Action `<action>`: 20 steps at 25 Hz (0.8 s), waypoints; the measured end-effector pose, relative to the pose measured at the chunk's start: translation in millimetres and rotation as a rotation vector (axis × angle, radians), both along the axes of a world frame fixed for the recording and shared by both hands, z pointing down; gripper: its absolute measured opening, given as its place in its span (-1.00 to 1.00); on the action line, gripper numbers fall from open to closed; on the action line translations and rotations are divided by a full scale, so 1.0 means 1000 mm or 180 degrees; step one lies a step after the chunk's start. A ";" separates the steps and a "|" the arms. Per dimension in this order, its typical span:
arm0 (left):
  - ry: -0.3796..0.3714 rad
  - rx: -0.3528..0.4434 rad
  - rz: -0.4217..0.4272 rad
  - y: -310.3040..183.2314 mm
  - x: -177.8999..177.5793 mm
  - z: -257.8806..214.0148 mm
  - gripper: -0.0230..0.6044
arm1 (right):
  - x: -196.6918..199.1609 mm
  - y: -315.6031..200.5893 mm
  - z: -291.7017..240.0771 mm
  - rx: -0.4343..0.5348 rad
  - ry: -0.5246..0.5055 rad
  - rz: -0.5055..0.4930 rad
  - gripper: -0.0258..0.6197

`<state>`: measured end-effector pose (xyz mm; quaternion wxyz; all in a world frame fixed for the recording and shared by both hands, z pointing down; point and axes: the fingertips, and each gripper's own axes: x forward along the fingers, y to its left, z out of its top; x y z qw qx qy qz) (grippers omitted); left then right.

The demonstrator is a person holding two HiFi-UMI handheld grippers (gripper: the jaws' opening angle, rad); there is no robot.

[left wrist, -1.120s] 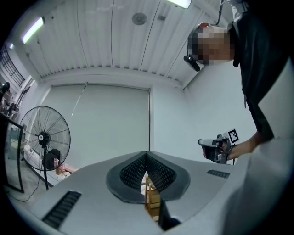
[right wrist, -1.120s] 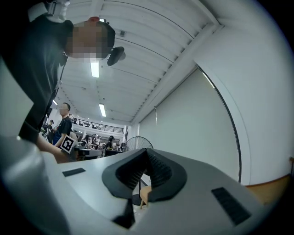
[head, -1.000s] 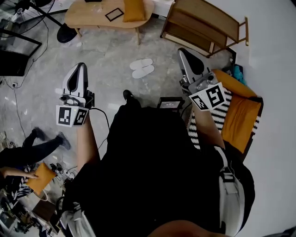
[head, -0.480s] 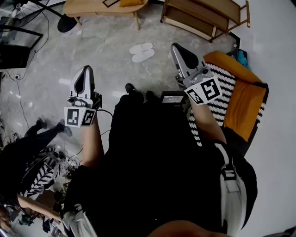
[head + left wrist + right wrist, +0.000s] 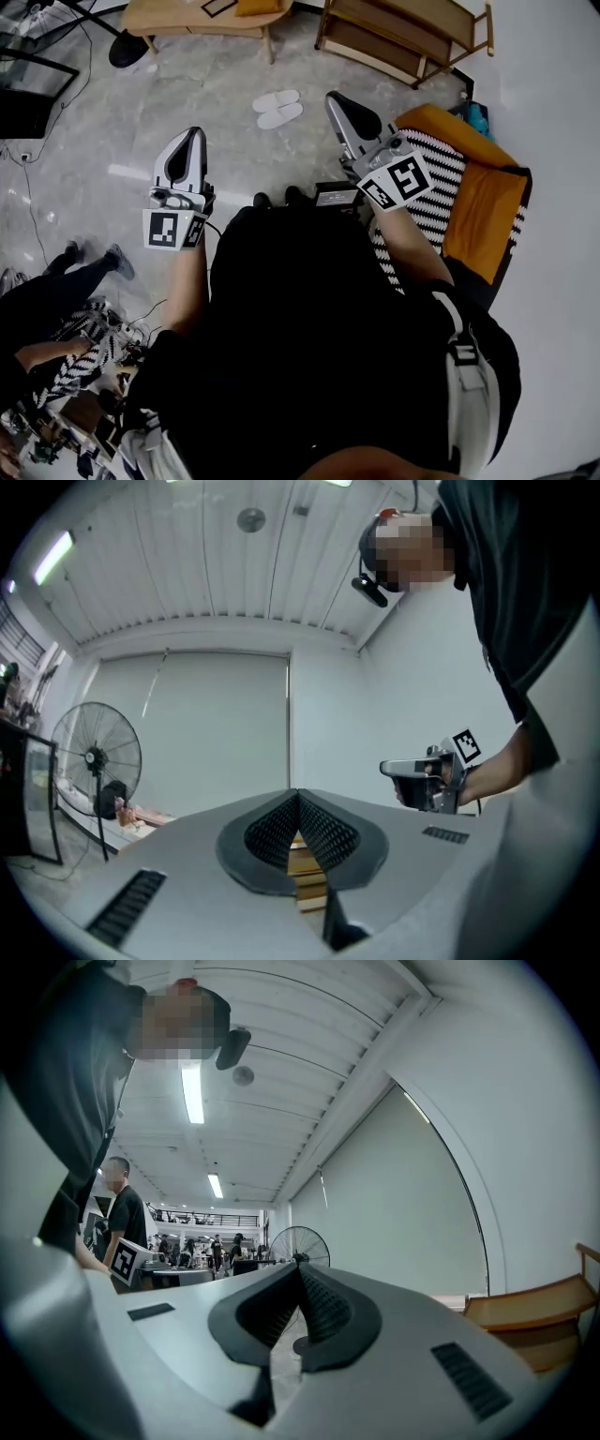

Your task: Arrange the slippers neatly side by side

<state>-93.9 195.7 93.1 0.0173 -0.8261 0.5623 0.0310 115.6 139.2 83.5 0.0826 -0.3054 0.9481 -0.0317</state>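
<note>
**Both grippers closed and empty, with the slippers far ahead on the floor.**

My left gripper (image 5: pixel 193 136) and my right gripper (image 5: pixel 336 98) each have their jaws pressed together with nothing between them. I hold both raised in front of my chest and tipped up toward the ceiling. I judge this to be a carrying pose, since nothing is within reach. Beyond the two grippers, on the far floor between them, lie two white slippers (image 5: pixel 277 109), side by side and touching or nearly so. They look paired already, so I judge that little is left beyond checking their alignment. One wooden table (image 5: pixel 178 14) stands far left, one wooden rack (image 5: pixel 403 42) far right, and one armchair (image 5: pixel 487 225) with orange cushions near right.
</note>
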 end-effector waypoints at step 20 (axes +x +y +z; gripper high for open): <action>-0.0047 0.0000 -0.0482 0.006 -0.038 0.008 -0.88 | -0.019 -0.004 0.018 -0.0091 0.0129 0.0049 -0.83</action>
